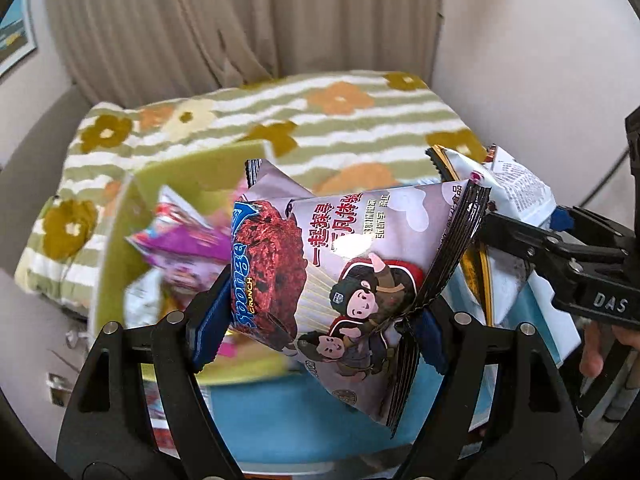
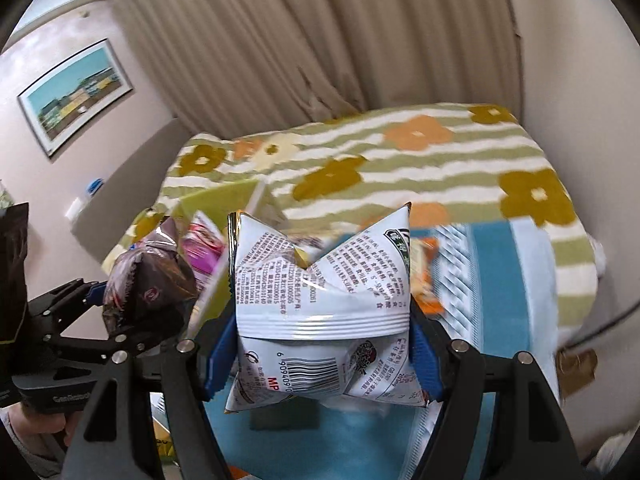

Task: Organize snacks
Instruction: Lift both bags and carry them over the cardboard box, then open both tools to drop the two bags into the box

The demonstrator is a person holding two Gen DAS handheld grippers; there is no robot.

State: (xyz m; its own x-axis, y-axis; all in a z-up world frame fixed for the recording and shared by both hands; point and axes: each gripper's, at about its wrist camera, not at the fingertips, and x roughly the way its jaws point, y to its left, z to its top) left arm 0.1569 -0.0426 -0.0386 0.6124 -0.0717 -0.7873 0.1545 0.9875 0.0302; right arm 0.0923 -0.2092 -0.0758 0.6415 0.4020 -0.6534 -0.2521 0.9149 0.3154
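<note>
My left gripper [image 1: 320, 320] is shut on a grey-purple snack bag [image 1: 352, 280] with cartoon figures and a chocolate biscuit picture, held in the air. It also shows in the right wrist view [image 2: 144, 284] at the left. My right gripper [image 2: 320, 344] is shut on a white snack bag [image 2: 320, 280] with black print and a barcode. That bag and gripper show at the right of the left wrist view [image 1: 516, 196]. A green box [image 1: 120, 240] to the left holds several snack packs, one pink-purple [image 1: 184, 244].
A striped flower-pattern blanket [image 2: 420, 160] covers the surface ahead. A blue and white cloth [image 2: 500, 280] lies below the bags, with an orange pack [image 2: 428, 280] on it. Beige curtains [image 2: 320, 40] hang behind. A framed picture [image 2: 76, 92] is on the left wall.
</note>
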